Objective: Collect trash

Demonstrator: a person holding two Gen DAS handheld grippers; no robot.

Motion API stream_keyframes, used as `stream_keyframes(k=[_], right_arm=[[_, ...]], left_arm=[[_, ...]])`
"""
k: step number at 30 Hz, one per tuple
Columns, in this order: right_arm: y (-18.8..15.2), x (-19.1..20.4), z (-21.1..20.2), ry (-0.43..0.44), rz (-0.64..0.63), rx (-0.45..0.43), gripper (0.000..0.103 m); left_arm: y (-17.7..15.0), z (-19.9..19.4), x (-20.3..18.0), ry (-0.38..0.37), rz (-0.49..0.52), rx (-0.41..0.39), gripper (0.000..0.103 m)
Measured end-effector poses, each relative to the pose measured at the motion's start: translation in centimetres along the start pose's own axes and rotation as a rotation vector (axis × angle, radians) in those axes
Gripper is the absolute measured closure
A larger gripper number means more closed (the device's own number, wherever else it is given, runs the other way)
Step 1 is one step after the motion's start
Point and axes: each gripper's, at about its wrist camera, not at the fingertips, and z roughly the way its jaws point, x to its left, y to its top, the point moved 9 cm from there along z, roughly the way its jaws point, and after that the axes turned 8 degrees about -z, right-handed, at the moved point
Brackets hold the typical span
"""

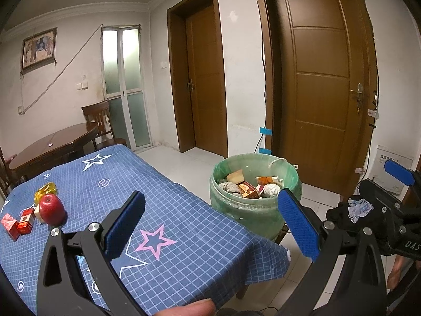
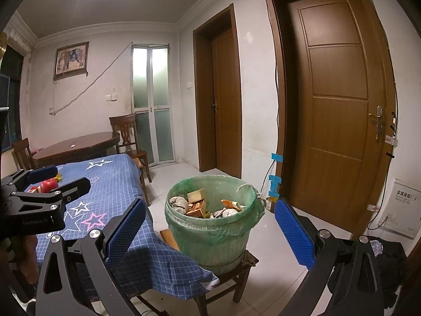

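- Red cartons (image 1: pixel 22 222) lie at the far left of the desk (image 1: pixel 163 210) as my left camera sees it: small red packs, one lying apart at the outer edge, beside a red apple (image 1: pixel 51 209) and a gold crumpled wrapper (image 1: pixel 45 190).
- I judge the cartons and the wrapper to be the trash left on the blue checked cloth; the apple stands touching or just beside the nearest pack.
- From my left tongs (image 1: pixel 208 221) that cluster lies ahead and well to the left. The packs lie flat, long axes running roughly from near left to far right, though they are too small for me to be sure.
- My left tongs are released, pads wide apart with nothing between them, hanging over the near right part of the desk.
- My right tongs (image 2: pixel 210 230) are likewise spread wide and carry nothing. They face the green-lined bin (image 2: pixel 210 234), which sits on a low wooden stool (image 2: pixel 236 268) just off the desk's right edge and already holds cartons and crumpled paper.
- My left hand is clearly the nearer one to the cluster; the right is well apart from it, with the desk corner between.
- The coming move, I judge, is a swing left and forward, meeting a pack across its narrow sides.
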Motion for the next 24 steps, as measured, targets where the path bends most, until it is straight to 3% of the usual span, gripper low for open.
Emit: stream_keyframes(k=[24], right_arm=[[-0.08,-0.31,-0.25,-0.005,0.01,-0.034,0.005]], left_arm=[[0.07,-0.08,-0.75,-0.02,0.003,-0.006,0.006]])
